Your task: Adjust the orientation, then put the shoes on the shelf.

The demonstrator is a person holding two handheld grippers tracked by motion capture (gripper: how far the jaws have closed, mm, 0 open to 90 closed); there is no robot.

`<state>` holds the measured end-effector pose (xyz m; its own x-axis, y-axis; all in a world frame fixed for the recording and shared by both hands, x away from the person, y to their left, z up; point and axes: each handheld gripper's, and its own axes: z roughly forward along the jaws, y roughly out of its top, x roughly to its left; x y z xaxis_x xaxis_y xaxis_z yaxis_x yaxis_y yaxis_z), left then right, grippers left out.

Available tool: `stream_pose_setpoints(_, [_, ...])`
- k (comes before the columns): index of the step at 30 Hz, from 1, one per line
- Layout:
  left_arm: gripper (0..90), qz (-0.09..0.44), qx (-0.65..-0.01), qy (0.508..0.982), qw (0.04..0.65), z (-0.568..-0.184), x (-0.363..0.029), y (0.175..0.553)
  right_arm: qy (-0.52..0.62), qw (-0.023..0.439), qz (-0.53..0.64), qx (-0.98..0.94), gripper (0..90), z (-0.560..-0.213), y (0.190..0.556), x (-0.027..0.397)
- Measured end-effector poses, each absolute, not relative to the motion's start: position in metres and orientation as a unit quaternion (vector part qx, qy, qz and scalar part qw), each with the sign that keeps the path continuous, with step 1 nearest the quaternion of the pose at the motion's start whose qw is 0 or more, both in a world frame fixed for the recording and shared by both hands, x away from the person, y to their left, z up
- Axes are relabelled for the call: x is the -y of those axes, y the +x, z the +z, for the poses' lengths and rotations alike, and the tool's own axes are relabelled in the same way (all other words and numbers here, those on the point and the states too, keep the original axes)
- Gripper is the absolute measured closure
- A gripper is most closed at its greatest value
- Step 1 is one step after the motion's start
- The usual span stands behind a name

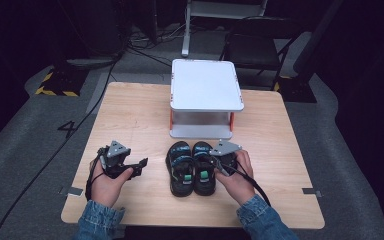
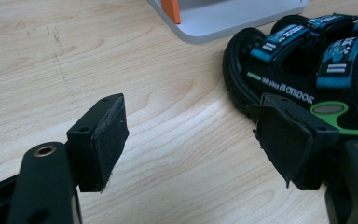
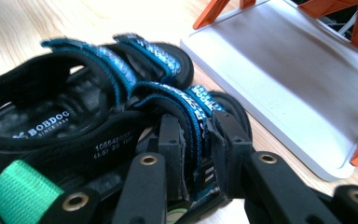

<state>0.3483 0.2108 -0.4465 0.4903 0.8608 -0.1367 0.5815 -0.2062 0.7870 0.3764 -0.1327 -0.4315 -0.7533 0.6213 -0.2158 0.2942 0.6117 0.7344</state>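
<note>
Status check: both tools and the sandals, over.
Left tool open, empty. Right tool shut on right sandal strap. Left sandal beside it. White shelf behind.

Layout of the worktop (image 1: 130, 107) as you face it.

A pair of sandals, left sandal (image 1: 181, 169) touching right sandal (image 1: 204, 167), lies side by side near your edge; behind them, toward the far edge, stands the two-level stand (image 1: 206, 85), its lower shelf (image 3: 303, 79) just beyond their toes. Your left tool (image 1: 139, 165) sits to the left of the pair, apart from it; your right tool (image 3: 196, 154) is at the right sandal, a strap (image 3: 196, 116) between its jaws.
</note>
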Motion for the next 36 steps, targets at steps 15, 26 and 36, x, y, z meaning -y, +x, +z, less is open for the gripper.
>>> stream_pose_setpoints(15, [24.9,0.173,-0.484,0.749,0.417,-0.444,-0.221,0.361,0.301,0.217,0.386,-0.844,44.5,-0.427,0.368,0.154])
stream_pose_setpoints(26, [24.0,0.196,-0.512,0.733,0.402,-0.44,-0.247,0.367,0.363,0.169,0.441,-0.803,29.4,-0.41,0.349,0.166])
stream_pose_setpoints(36, [24.9,0.203,-0.516,0.729,0.401,-0.444,-0.248,0.373,0.341,0.131,0.438,-0.821,22.3,-0.414,0.336,0.135])
